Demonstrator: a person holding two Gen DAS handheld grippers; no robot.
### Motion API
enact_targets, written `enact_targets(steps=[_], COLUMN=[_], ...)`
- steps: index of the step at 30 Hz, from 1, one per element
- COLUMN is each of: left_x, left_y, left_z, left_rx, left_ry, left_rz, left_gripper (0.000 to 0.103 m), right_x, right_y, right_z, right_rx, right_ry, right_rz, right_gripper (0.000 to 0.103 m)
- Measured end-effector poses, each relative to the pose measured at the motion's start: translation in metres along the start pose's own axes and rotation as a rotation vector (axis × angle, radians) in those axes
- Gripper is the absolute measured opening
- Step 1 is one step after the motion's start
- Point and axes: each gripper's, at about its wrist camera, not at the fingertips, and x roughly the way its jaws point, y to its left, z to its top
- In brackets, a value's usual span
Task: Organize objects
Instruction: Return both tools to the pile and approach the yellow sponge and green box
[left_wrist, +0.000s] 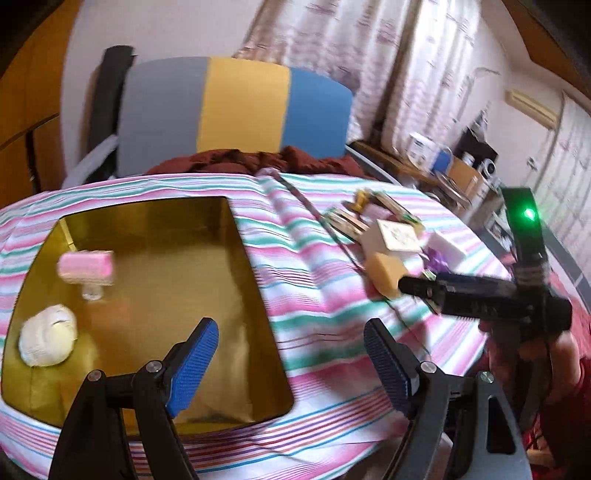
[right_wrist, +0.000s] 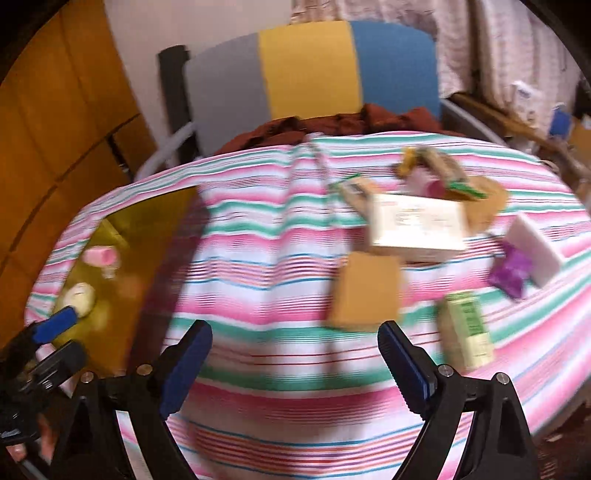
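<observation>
A gold tray (left_wrist: 166, 295) lies on the striped cloth at the left. It holds a pink roll-shaped item (left_wrist: 86, 267) and a white round item (left_wrist: 48, 339). My left gripper (left_wrist: 290, 332) hangs open above the tray's right edge with nothing between its pads. My right gripper (right_wrist: 293, 332) is also open and empty over bare cloth. Just beyond it lies a tan sponge block (right_wrist: 364, 291), with a white box (right_wrist: 417, 227), a green carton (right_wrist: 467, 328), a purple wrapper (right_wrist: 511, 271) and a white block (right_wrist: 535, 247) around it. The right wrist view is blurred.
A chair with a grey, yellow and blue back (left_wrist: 240, 107) stands behind the table, with a dark red cloth (left_wrist: 258, 158) on its seat. A thin cord (left_wrist: 314, 218) runs across the tablecloth. Wooden clips and small items (left_wrist: 369, 210) lie at the far right.
</observation>
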Motion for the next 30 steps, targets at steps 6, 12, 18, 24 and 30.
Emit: enact_targets(steps=[6,12,18,24,30], left_x=[0.02,0.043,0.075,0.11,0.139], left_y=[-0.033,-0.062,-0.075,-0.09,-0.111], left_z=[0.003,0.009,0.024,0.038,0.048], left_rx=[0.061,0.092,0.044,0.02,0.045], left_ry=[0.07,0.128,0.178,0.203,0.214], left_rz=[-0.07,-0.119,-0.132,-0.12,-0.124], left_gripper=[0.083,0.083,0.083,0.083,0.083], right_x=[0.002,0.029,0.051,0.059,0.05], right_y=[-0.066,-0.118,-0.133,-0.139,-0.152], right_z=[0.006,0.015,0.008,0.005,0.005], right_rx=[0.062,0.126,0.104,0.107,0.165], right_ry=[0.022,0.149,0.205,0.239,0.206], right_rz=[-0.13,-0.143,-0.182,-0.176,-0.187], right_gripper=[0.094,0.096,0.095,0.067,0.037])
